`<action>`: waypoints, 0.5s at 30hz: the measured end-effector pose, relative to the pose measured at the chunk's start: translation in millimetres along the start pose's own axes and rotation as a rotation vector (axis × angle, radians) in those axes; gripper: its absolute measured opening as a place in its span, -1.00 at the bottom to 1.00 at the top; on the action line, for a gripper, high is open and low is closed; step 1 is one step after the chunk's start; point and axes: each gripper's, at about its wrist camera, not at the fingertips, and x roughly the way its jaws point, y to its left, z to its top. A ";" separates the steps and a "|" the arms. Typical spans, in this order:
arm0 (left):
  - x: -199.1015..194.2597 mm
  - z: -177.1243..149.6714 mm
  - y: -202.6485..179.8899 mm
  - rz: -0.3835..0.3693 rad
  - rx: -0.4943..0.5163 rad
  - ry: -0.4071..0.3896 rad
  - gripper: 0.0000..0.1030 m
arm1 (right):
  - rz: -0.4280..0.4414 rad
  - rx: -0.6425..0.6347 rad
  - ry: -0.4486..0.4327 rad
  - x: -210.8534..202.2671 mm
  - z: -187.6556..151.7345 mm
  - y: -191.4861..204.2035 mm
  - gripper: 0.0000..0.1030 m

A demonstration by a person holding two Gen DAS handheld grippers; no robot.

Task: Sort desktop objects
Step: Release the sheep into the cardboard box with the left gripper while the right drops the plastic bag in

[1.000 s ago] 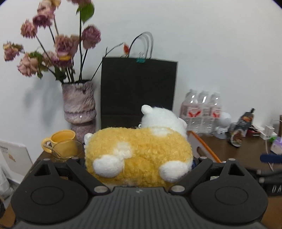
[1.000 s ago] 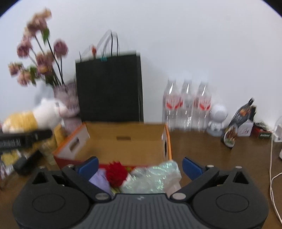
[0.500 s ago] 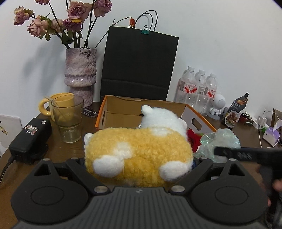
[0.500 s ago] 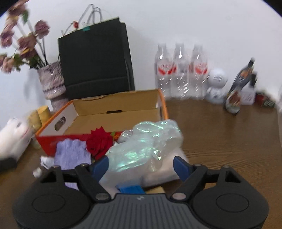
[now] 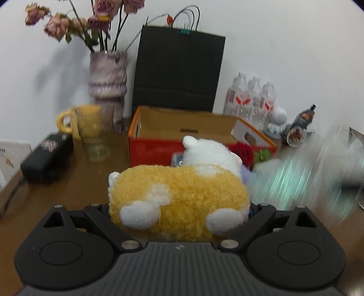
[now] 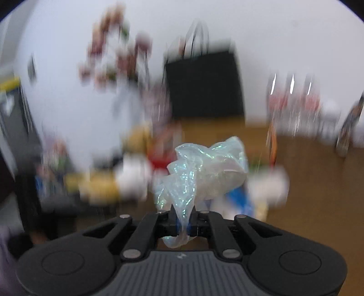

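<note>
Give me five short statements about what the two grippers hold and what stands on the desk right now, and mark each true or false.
1. The left gripper holds a yellow and white plush toy. True.
2. The right gripper is open. False: it is shut on the iridescent film.
3. The cardboard box is lidded. False: its top is open.
4. A black paper bag stands behind the box. True.
5. The vase is empty. False: it holds dried flowers.
</note>
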 end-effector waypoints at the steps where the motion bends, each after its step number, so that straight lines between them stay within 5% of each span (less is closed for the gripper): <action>1: -0.1 -6.6 -1.7 -0.011 0.004 0.019 0.86 | 0.008 -0.010 0.061 8.3 -14.5 3.8 -0.77; 2: 1.4 -13.5 -3.6 -0.019 0.006 0.048 0.86 | 0.001 -0.011 0.108 16.0 -25.7 5.7 -0.67; 3: 2.7 -20.3 -5.5 -0.023 0.013 0.073 0.86 | -0.022 0.002 0.115 18.0 -29.5 4.9 -0.29; 4: 2.8 -26.3 -7.7 -0.023 0.027 0.087 0.86 | -0.036 0.018 0.093 13.1 -29.6 3.9 0.11; 7: 1.4 -36.5 -10.4 -0.003 0.036 0.107 0.92 | -0.030 0.067 0.010 -1.8 -28.5 1.5 0.78; 12: 1.8 -42.2 -10.6 0.007 0.032 0.139 1.00 | -0.096 -0.010 0.035 21.1 -24.1 13.9 0.75; 14: 0.9 -44.9 -10.7 0.023 0.038 0.139 0.98 | -0.097 -0.038 0.067 35.9 -23.8 21.8 0.60; 15: 1.8 -46.5 -10.2 0.039 0.039 0.141 0.99 | -0.100 -0.040 0.082 44.2 -24.4 23.5 0.25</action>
